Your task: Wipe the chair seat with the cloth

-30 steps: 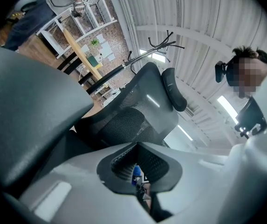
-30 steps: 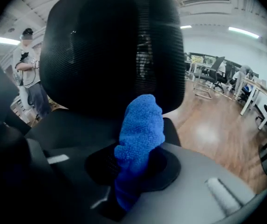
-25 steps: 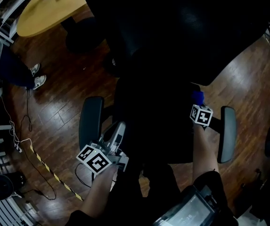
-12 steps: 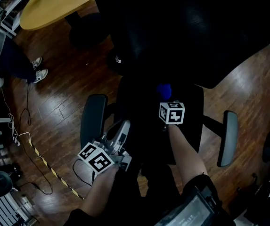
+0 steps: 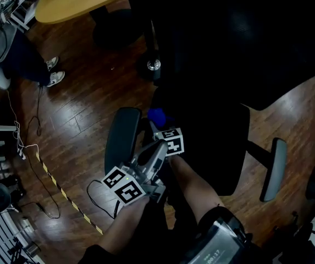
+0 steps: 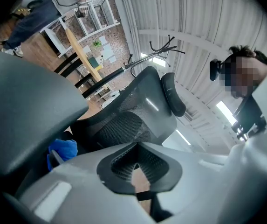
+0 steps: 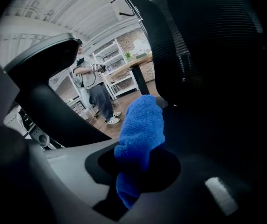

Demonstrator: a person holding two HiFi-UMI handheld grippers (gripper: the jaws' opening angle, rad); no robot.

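Sweeping leftward across chair seat (image 5: 212, 147): right gripper (image 5: 160, 126), clamped on blue cloth (image 5: 157, 116), now reaches the armrest (image 5: 121, 142); one pass likely done. Left gripper (image 5: 158, 147) closed, empty.

Left gripper (image 5: 156, 151): grey body, white cube (image 5: 125, 187), black square markers, black cable (image 5: 99, 194) looped behind. Right gripper (image 5: 160, 127): matching cube (image 5: 171, 141).

We see a dark wood plank floor (image 5: 80, 109). On it stand the chair base (image 5: 153, 65), a round table's dark foot (image 5: 113, 32) and a person's 2 sneakers (image 5: 55, 76). Striped tape (image 5: 64, 194) and thin cables (image 5: 14, 131) lie at left.
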